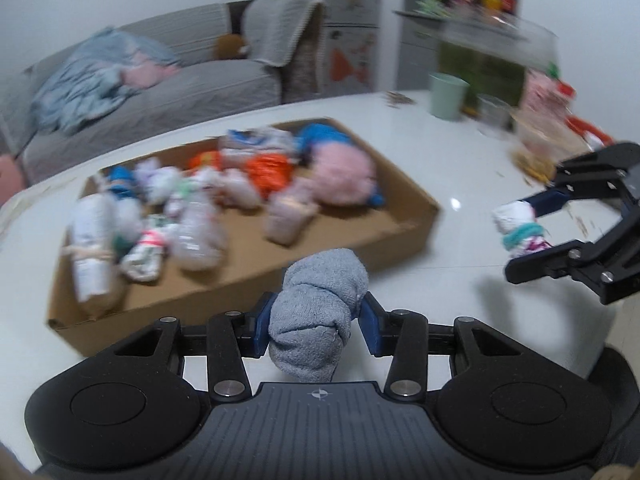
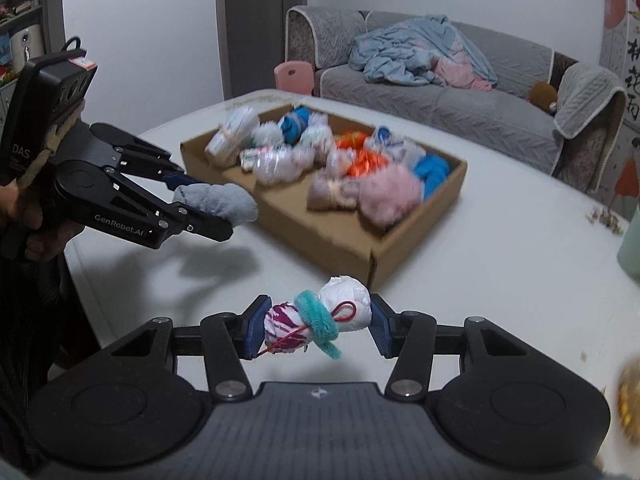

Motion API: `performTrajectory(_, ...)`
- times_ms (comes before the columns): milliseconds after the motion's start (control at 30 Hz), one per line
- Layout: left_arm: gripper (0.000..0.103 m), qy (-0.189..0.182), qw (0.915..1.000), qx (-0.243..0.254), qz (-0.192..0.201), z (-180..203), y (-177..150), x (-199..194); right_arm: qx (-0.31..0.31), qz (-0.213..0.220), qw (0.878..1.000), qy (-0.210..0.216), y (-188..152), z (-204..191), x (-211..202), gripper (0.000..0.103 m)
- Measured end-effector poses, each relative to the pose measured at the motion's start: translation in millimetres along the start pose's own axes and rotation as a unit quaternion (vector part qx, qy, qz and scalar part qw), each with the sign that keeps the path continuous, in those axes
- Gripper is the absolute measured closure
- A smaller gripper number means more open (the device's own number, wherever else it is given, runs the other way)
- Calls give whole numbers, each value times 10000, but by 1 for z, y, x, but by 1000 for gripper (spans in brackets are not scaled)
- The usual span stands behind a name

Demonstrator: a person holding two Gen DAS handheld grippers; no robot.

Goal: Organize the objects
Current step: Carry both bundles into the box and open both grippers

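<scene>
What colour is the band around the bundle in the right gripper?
Teal, around the white and magenta bundle; clearest in the right wrist view.

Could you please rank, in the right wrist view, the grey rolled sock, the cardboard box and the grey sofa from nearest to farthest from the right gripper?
From the right gripper, which is holding a white and purple bundle:
1. Cardboard box, just ahead on the table, its near corner closest.
2. Grey rolled sock, up to the left, held in the left gripper's fingers.
3. Grey sofa, beyond the table, at the back right.

Left tongs [image 1: 314, 322] and right tongs [image 2: 318, 326], each angled downward, blue pads [image 1: 262, 328] clamped at both sides of a held bundle.
</scene>
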State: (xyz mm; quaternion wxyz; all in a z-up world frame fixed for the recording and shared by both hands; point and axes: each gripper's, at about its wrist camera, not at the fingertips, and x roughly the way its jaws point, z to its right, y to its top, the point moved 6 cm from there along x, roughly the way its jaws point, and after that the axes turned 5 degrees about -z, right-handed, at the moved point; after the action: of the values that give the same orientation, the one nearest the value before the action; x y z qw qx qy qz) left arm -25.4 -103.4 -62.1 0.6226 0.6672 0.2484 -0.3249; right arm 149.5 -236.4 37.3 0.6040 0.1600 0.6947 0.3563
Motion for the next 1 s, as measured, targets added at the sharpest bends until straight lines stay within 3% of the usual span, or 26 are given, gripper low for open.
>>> performTrajectory(267, 52, 384, 9975, -595, 16, -58, 38, -9, 246, 4, 9996, -129, 68, 6, 20, 55)
performTrajectory(433, 52, 336, 9954, -893, -78, -74, 58, -1, 581, -88, 9982, -82, 92, 13, 42, 55)
performTrajectory(567, 52, 44, 9935, -1114, -219, -77, 68, 17, 1001, -362, 9943, -30, 100, 22, 65, 55)
performTrajectory(733, 52, -441, 9876, -1348, -677, -76, 63, 45, 1323, -655, 9888, 202, 95, 24, 87, 55)
performTrajectory(900, 52, -563, 9838, -1399, -967, -75, 57, 67, 1298, -857, 9876, 223, 90, 20, 102, 55)
performTrajectory(1000, 52, -404, 9843, -1334, -1085, -79, 56, 77, 1255, -953, 9872, 253, 90, 17, 111, 55)
